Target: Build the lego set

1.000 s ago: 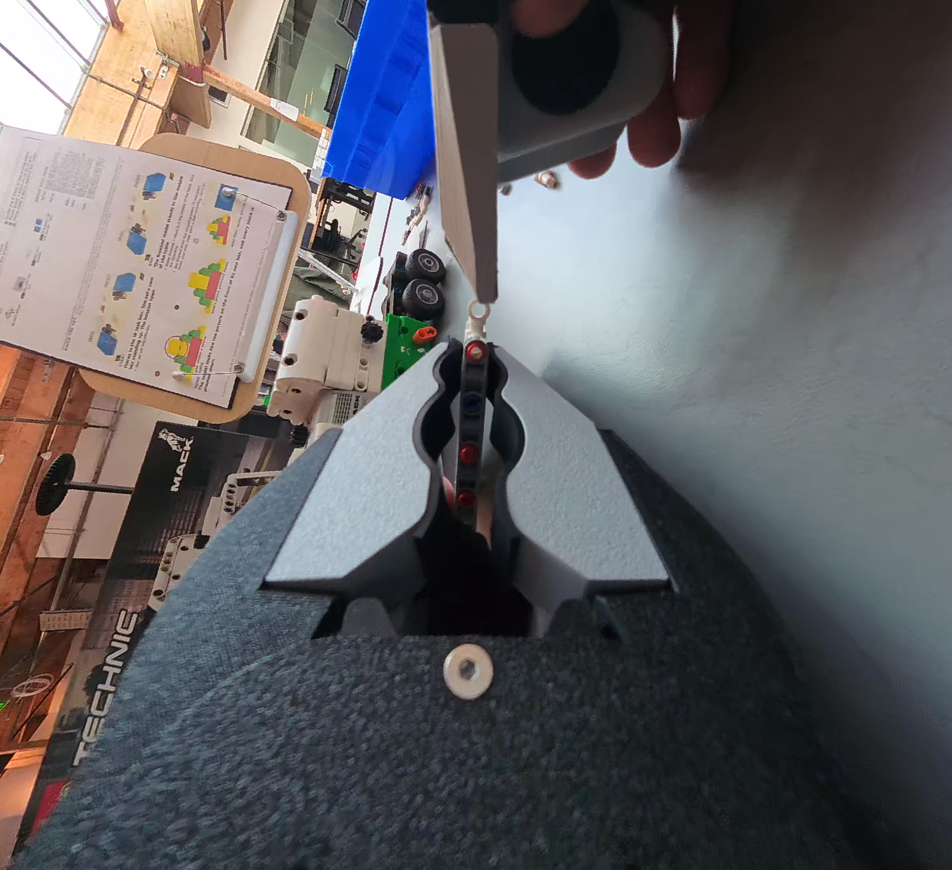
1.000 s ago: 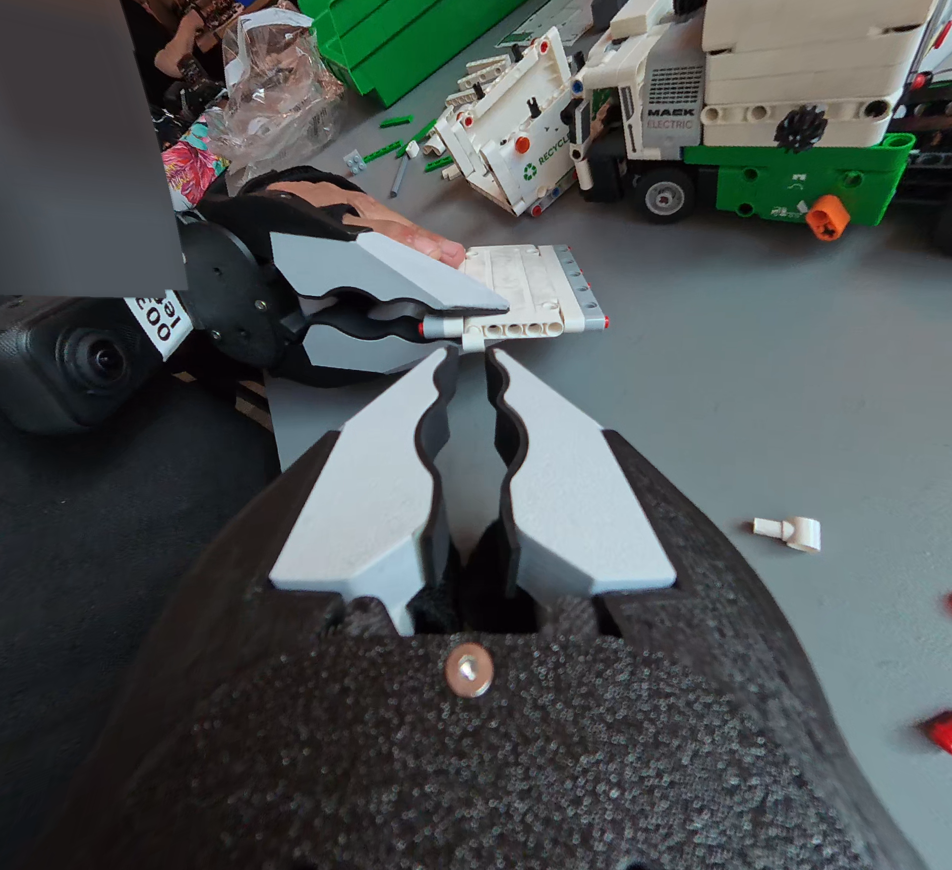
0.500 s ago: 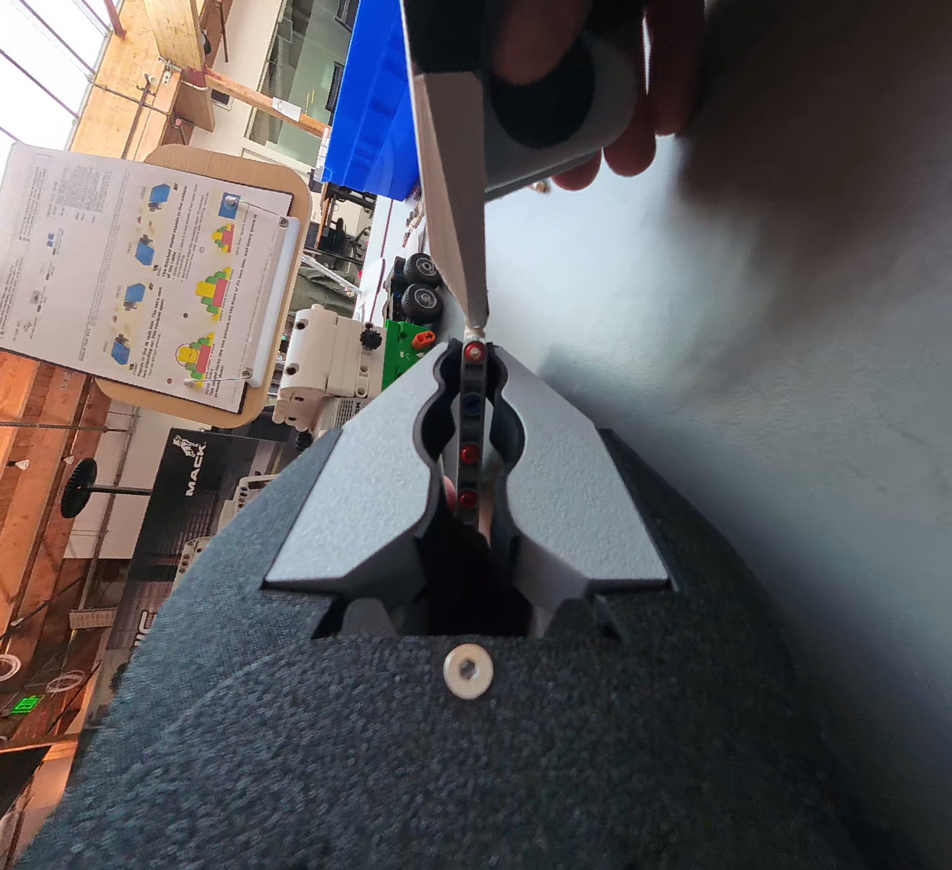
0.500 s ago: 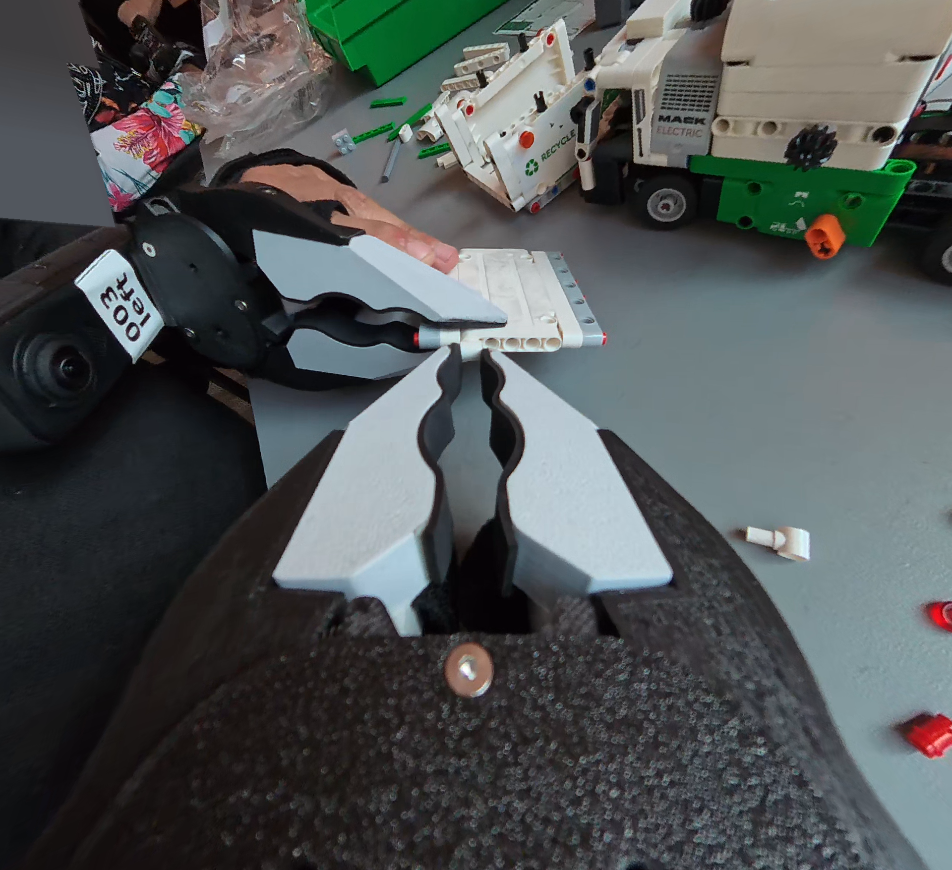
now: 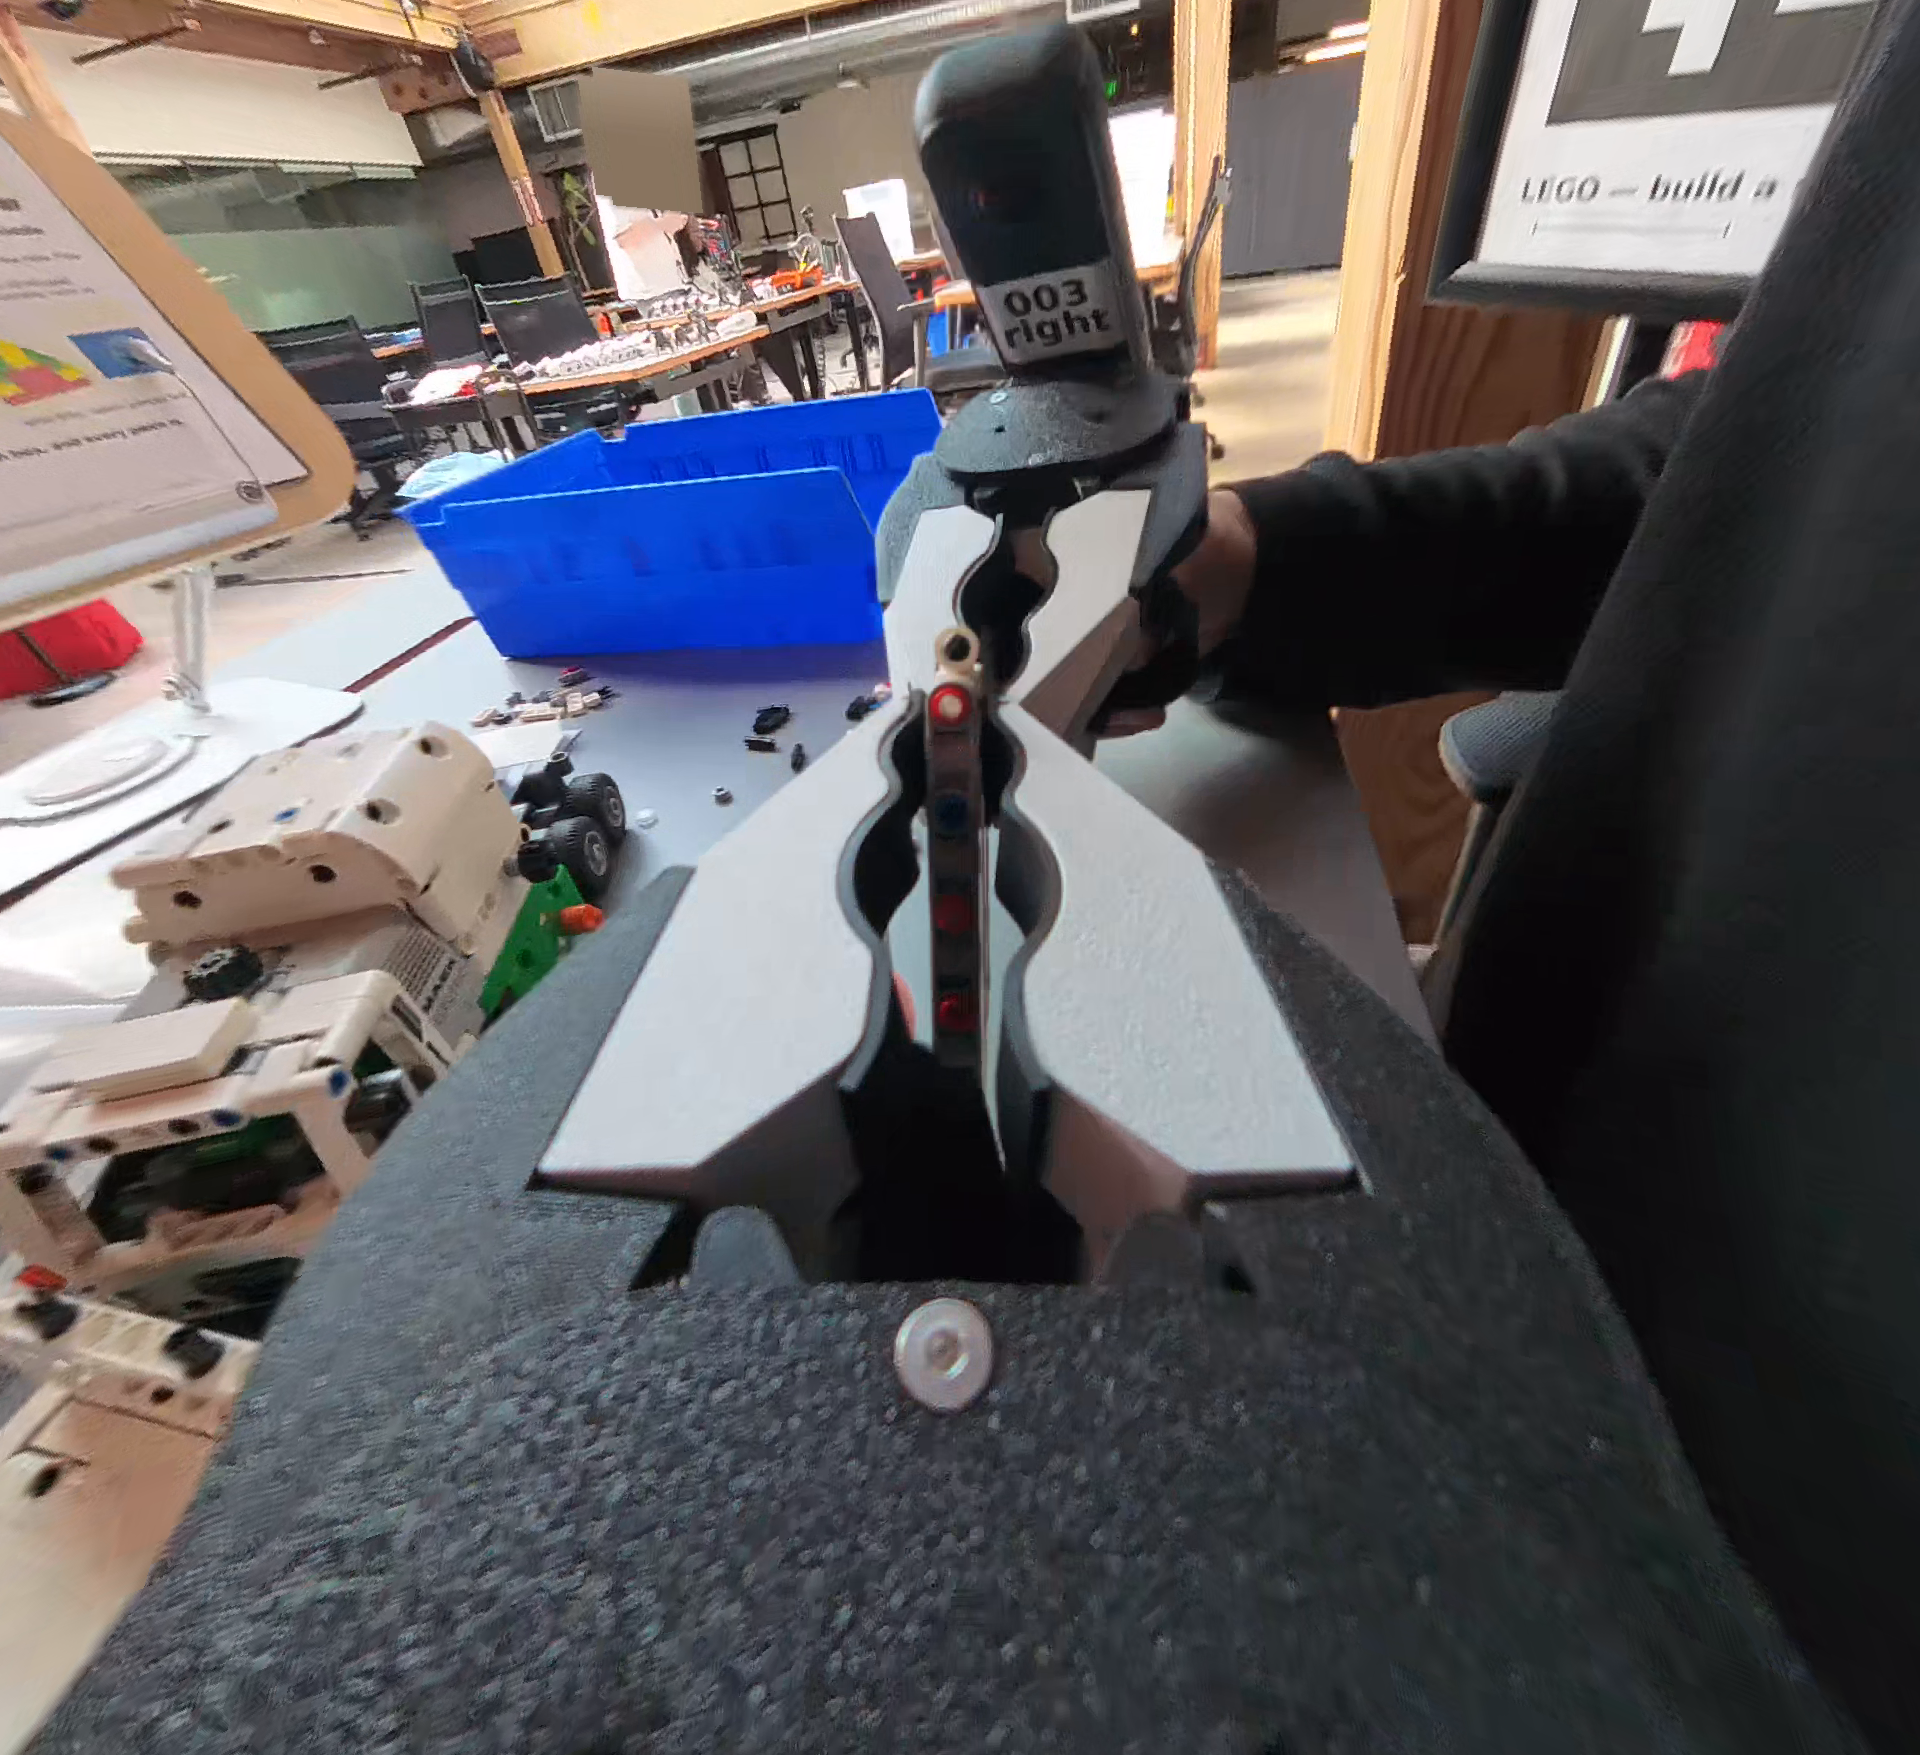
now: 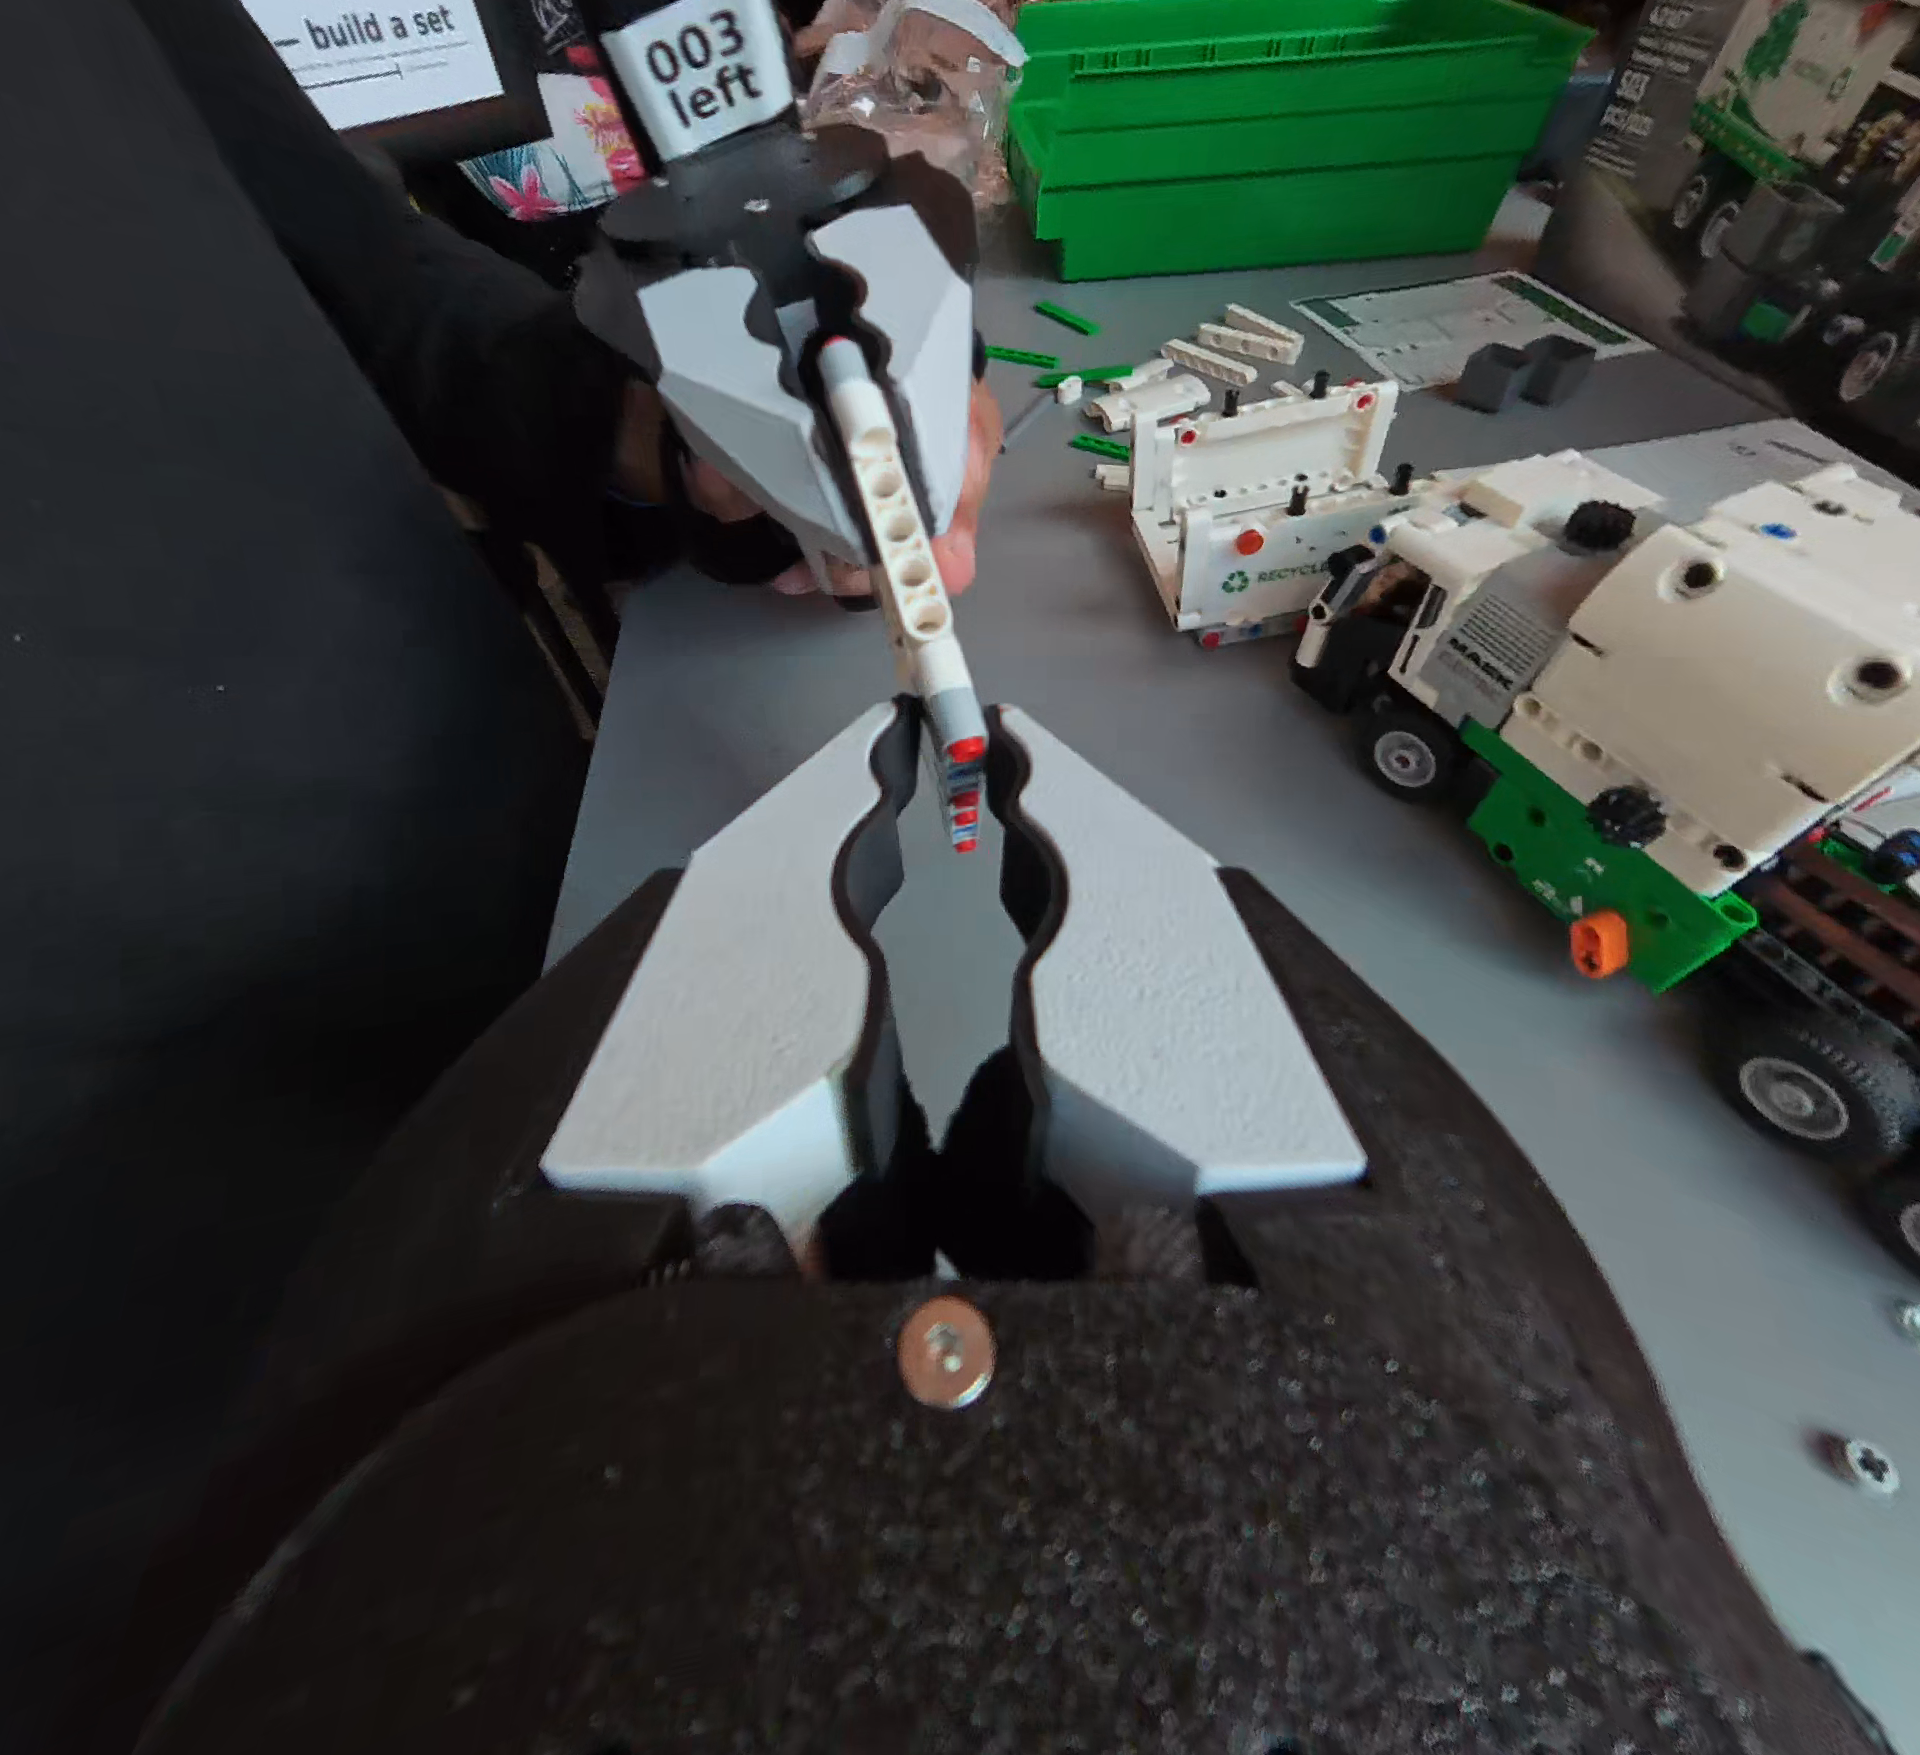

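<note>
My left gripper (image 5: 951,718) is shut on a white Technic panel (image 5: 954,853) that I see edge-on, a grey beam with red and blue pins. A small tan connector (image 5: 956,651) sits at its far end. The right wrist view shows the same panel (image 6: 896,521) sticking out of the left gripper (image 6: 883,552) towards me. Its grey pinned end (image 6: 961,749) stands between the fingertips of my right gripper (image 6: 948,718). Those jaws are slightly parted around it and I see no firm pinch. The right gripper (image 5: 992,666) also shows just behind the panel's tip.
A white and green truck model (image 6: 1621,666) and a white body section (image 6: 1257,500) stand to the right on the grey table (image 6: 1143,770). A green bin (image 6: 1278,126), a blue bin (image 5: 665,552), an instruction board (image 5: 104,417) and small loose parts (image 5: 540,708) lie farther back.
Both grippers have swung round and the panel has turned from lying flat to edge-on. The right jaws closed a little, then widened, and now straddle the panel's pinned end. The left grasp is unchanged.
</note>
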### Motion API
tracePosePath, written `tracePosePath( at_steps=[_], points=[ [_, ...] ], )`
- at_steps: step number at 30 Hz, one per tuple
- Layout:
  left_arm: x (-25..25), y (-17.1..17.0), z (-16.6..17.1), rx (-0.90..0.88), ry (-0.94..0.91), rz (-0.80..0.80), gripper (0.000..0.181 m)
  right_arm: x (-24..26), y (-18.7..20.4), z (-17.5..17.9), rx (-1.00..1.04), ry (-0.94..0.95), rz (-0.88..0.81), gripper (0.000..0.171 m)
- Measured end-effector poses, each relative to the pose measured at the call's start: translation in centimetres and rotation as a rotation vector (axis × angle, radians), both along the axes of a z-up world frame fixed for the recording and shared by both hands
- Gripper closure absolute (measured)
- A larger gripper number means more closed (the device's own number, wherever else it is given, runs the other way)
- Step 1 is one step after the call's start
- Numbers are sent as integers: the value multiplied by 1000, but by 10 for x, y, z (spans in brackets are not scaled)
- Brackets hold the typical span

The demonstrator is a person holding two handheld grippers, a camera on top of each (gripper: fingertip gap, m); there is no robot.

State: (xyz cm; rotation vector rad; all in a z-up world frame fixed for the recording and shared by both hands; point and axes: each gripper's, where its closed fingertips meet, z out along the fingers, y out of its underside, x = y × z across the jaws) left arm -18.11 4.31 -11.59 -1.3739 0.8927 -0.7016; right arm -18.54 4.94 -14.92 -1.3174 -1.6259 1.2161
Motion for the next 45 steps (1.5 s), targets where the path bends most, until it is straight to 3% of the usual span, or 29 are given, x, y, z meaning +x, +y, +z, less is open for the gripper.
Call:
tracePosePath(
  at_steps=[6,9,19,32,35,37,41,45],
  points=[
    [5,-14,-10,-207,-48,-163,161,-6,-23,-12,30,-114,112,165],
    [7,-16,-15,-199,-6,-176,176,-10,-28,-15,55,-157,124,165],
    [4,-19,-11,-181,-45,-194,176,-9,-31,3,-9,-78,105,164],
    [3,-16,-10,-192,-91,-180,176,-12,-29,-1,-52,-97,82,164],
    [-9,-3,-7,-86,-21,-31,176,7,-9,-13,-54,-186,-30,160],
    [-20,9,-12,34,121,105,176,30,12,-24,-69,-264,-172,155],
    [-31,30,-29,189,348,303,176,77,62,-60,8,-425,-581,148],
    [-36,45,-44,215,453,399,176,77,65,-71,-137,-411,-787,147]
  ],
)
